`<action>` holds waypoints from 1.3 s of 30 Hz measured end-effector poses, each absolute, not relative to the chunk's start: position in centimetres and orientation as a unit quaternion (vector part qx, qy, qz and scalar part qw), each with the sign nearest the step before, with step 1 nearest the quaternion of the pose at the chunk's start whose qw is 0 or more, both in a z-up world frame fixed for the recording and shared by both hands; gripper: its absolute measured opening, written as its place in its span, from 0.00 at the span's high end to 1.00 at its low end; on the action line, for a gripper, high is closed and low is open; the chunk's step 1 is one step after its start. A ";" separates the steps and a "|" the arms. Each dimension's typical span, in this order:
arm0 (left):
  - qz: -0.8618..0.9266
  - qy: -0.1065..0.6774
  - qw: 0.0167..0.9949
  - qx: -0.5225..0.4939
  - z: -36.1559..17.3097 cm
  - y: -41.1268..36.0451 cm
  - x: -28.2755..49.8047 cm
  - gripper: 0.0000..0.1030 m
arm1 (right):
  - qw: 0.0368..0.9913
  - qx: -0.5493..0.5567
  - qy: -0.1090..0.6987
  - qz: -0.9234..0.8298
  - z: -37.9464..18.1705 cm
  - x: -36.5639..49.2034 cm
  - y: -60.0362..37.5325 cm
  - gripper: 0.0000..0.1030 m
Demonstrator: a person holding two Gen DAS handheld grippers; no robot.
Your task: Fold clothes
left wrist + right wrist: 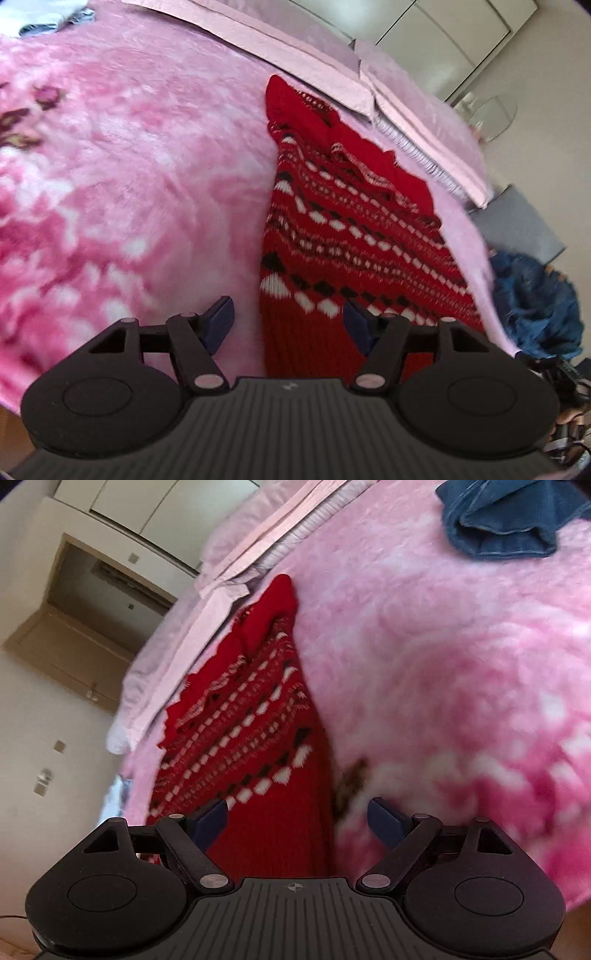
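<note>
A red knitted sweater (351,236) with white and black diamond bands lies stretched out on a pink fleece blanket (129,166). My left gripper (288,321) hovers over its near plain-red end, jaws open, one finger over the blanket and one over the knit, nothing between them. In the right wrist view the same sweater (251,731) runs away from me on the blanket (461,664). My right gripper (297,821) is open above the sweater's near right edge, holding nothing.
Pale pink pillows (332,62) lie along the bed's far side. A folded blue denim garment (502,520) rests on the blanket. A blue heap (535,299) sits beyond the bed edge. Wardrobe doors (454,40) and a doorway (92,627) stand behind.
</note>
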State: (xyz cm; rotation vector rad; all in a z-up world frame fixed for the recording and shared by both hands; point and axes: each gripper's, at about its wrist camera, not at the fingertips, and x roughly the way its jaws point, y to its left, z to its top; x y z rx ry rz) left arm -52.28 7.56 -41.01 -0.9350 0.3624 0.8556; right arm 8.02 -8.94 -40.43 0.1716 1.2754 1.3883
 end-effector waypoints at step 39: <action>0.321 0.131 0.809 -0.474 -40.0 6.5 -54.9 0.97 | 0.506 0.088 0.560 0.650 -40.4 7.9 -8.1 0.95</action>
